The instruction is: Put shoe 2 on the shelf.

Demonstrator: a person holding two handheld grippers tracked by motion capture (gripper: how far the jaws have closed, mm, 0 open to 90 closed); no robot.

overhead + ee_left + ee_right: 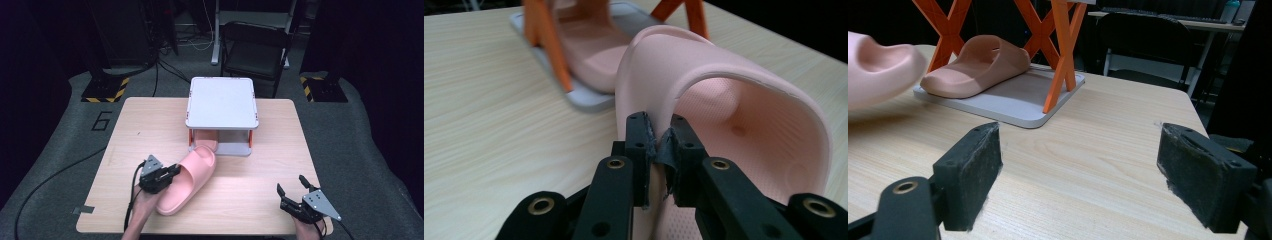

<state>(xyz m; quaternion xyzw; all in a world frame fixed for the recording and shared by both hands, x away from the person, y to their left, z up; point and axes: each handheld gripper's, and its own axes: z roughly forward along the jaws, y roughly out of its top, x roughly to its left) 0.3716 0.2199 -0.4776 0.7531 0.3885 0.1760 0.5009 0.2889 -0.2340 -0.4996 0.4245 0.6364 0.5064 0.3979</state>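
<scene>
- Pink slide sandal (187, 180): lies on the wooden worktop (250, 165), toe toward the small rack (221, 102), heel toward the person's edge, just in front of the rack
- Left claw (172, 171): clenched on the near side edge of the sandal's strap; in the left gripper view the two jaws pinch the strap wall (659, 142) between their pads
- Second pink sandal (975, 65): rests on the rack's grey base plate, between the orange cross legs (1060, 55), under the grey top shelf
- Right claw (292, 186): released, jaws spread wide, above bare worktop at the near right corner, well apart from both sandals
</scene>
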